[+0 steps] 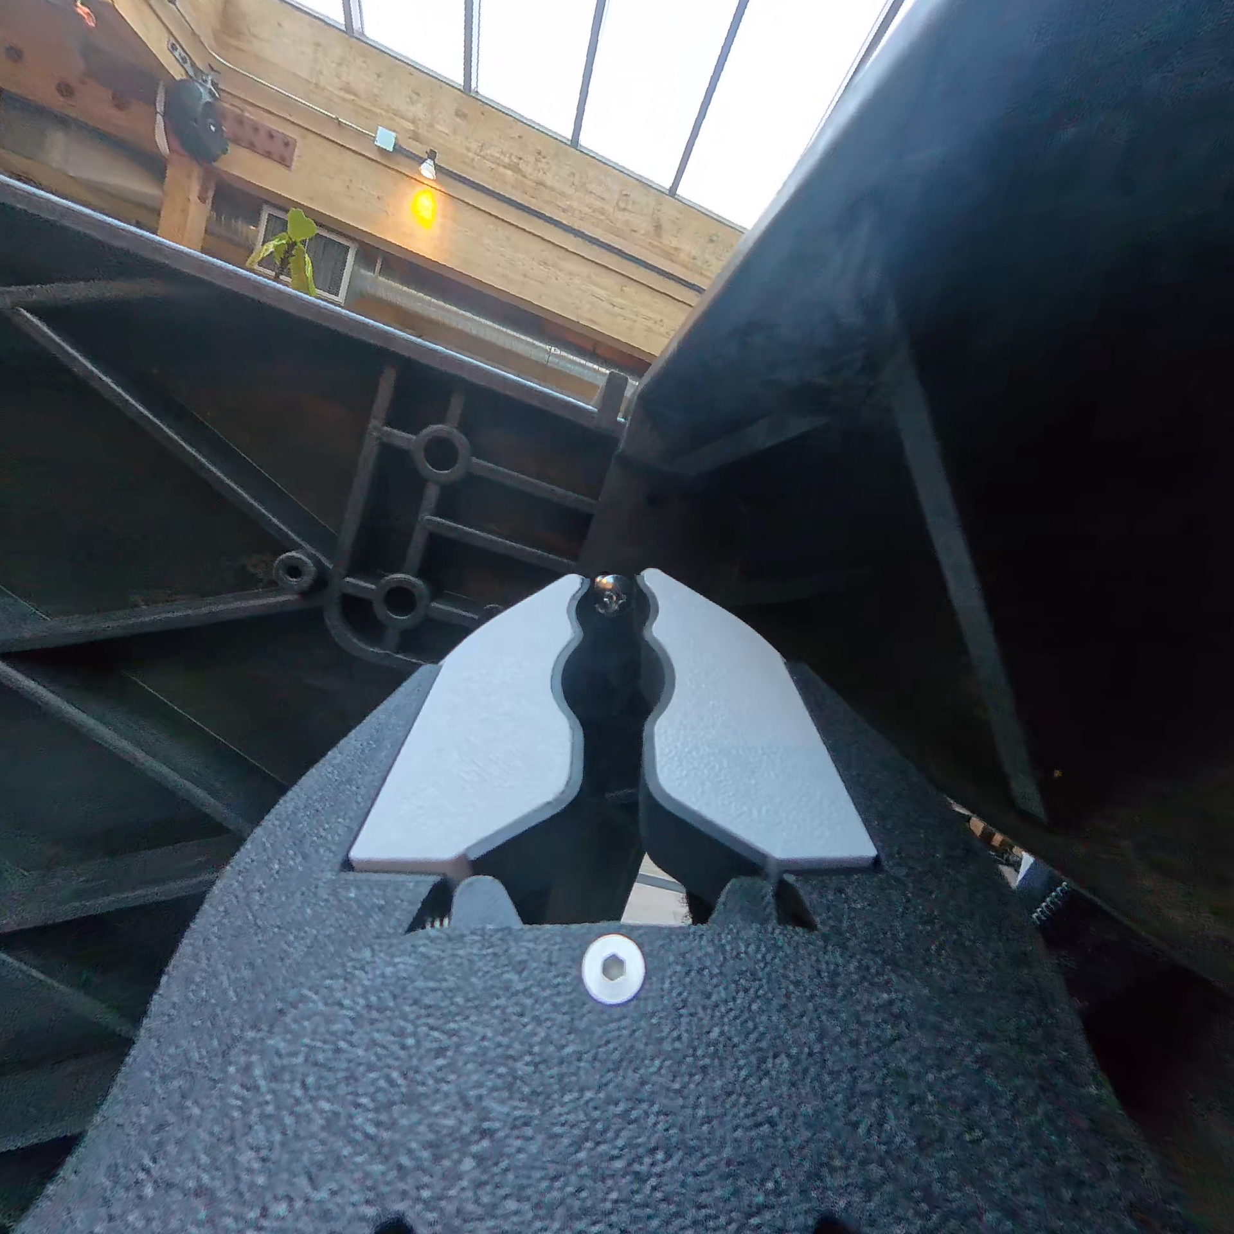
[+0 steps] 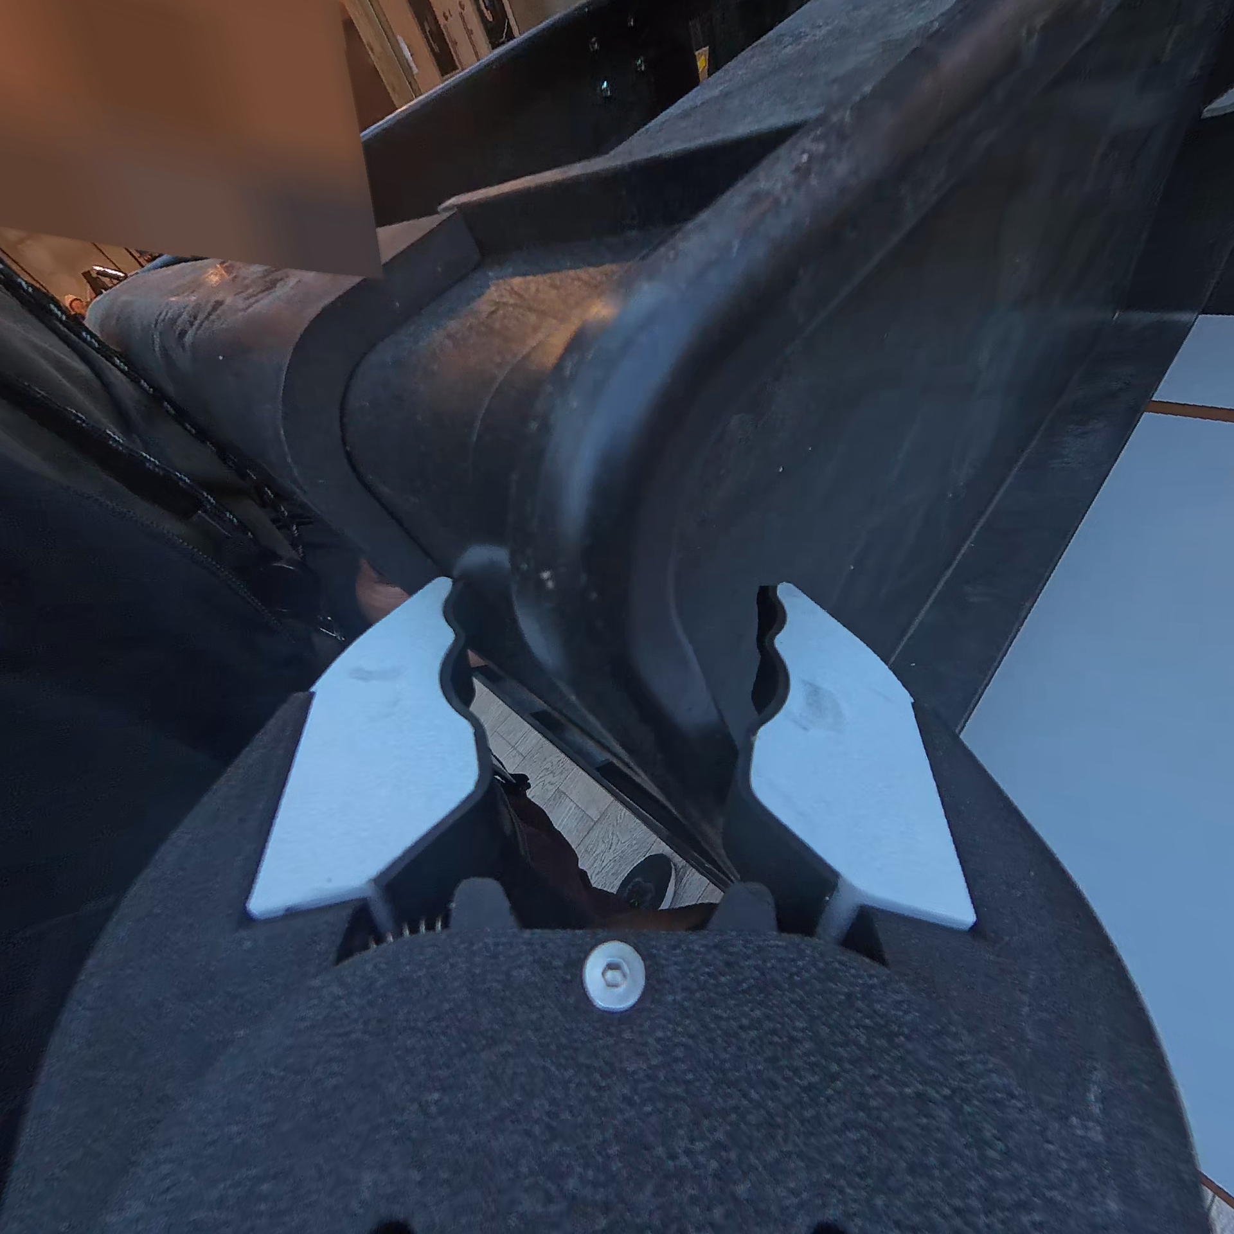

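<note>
In the left wrist view my left gripper [image 1: 611,578] is nearly closed, with a small shiny metal screw [image 1: 609,595] pinched between its tips. The screw sits just in front of the ribbed underside of a black plastic panel [image 1: 220,427] with round bosses [image 1: 441,454]. A thick black plastic leg [image 1: 1001,320] rises at the right. In the right wrist view my right gripper [image 2: 611,597] has its jaws clamped on both sides of a curved rim of the same kind of black plastic leg [image 2: 801,347], which fills the gap between the fingers.
A wooden ceiling beam [image 1: 534,173], a lit amber lamp [image 1: 423,207] and skylight panes [image 1: 641,73] show above the panel. A person's dark jacket [image 2: 133,534] is at the left of the right wrist view. A shoe [image 2: 644,881] on wood flooring shows below. My hands' fingertips stand some 4 cm from each other.
</note>
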